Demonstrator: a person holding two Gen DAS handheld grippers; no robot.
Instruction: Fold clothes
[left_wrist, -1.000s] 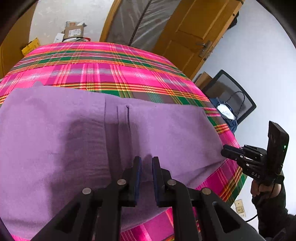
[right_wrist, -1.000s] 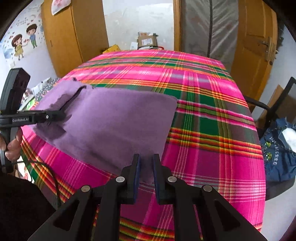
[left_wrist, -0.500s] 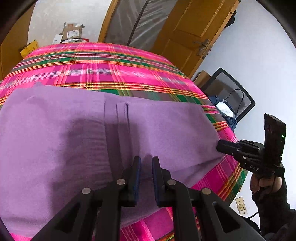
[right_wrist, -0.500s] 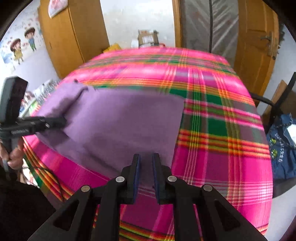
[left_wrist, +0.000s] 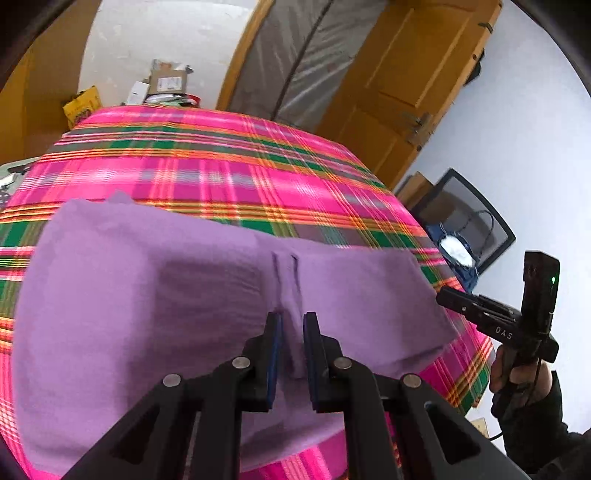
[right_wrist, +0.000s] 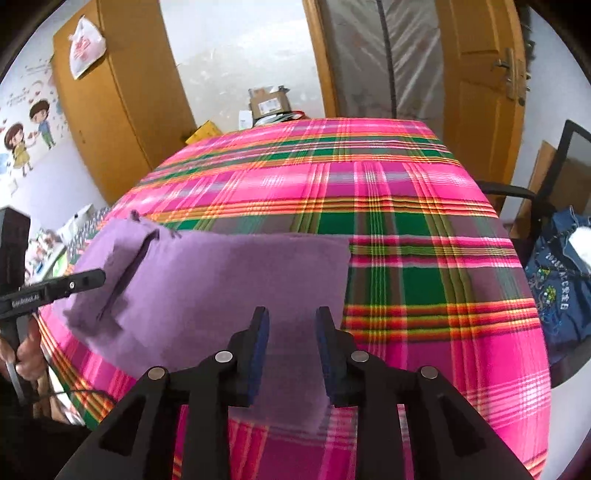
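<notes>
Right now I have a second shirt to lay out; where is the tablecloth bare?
Bare plaid tablecloth lies beyond the purple garment's far edge and to its right, toward the door-side edge. The near left corner is crowded: garment and both hand-held grippers.

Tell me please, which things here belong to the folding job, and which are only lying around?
For the job: purple garment; left gripper, its jaws on a fold of the garment; right gripper, jaws opening; plaid tablecloth.

Lying about: cardboard box; denim bag; white plastic bag.
</notes>
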